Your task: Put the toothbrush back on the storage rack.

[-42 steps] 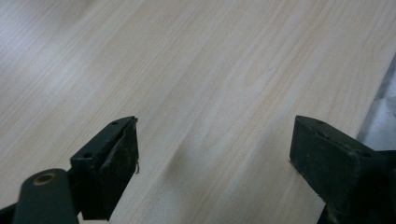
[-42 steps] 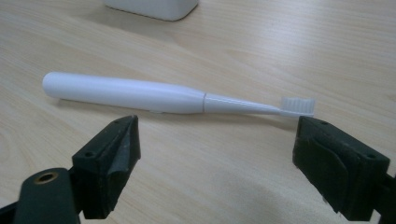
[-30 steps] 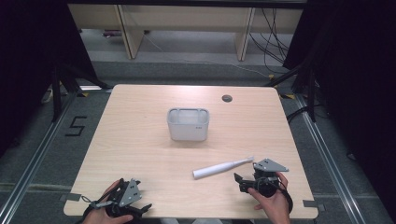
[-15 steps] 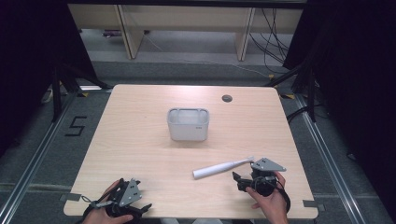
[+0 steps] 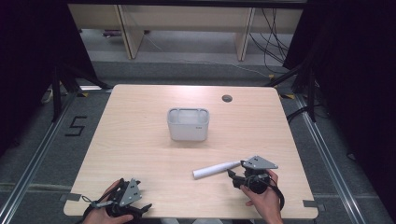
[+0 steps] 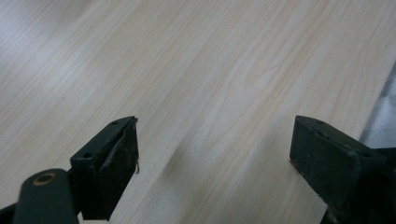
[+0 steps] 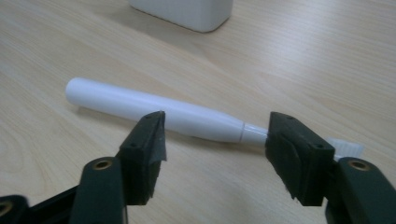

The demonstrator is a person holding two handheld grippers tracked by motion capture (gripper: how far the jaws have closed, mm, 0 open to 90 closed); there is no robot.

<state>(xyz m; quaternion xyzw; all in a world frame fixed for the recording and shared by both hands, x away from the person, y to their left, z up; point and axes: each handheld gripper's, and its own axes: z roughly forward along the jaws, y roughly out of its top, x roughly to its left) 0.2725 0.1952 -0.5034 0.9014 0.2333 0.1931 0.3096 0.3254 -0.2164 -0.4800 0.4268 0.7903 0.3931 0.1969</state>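
A white electric toothbrush (image 5: 215, 170) lies on the wooden table (image 5: 140, 140), its brush head toward my right gripper (image 5: 236, 175). In the right gripper view the toothbrush (image 7: 154, 109) lies crosswise just past the jaw tips of my right gripper (image 7: 217, 140). Its thin neck is near the right jaw. The jaws have just been closing, but the pads press on nothing. At the table's near left corner my left gripper (image 5: 140, 208) is held low over bare wood. In its own view the left gripper (image 6: 215, 144) stands wide open with nothing in it.
A grey-white open box (image 5: 187, 130) stands at the table's middle, and its base (image 7: 187, 11) shows beyond the toothbrush. A small round hole (image 5: 227, 98) sits at the far right of the tabletop. The near table edge runs just behind both hands.
My right gripper has edged slightly left, closer to the toothbrush's head end. The toothbrush, the box and the left gripper have stayed put.
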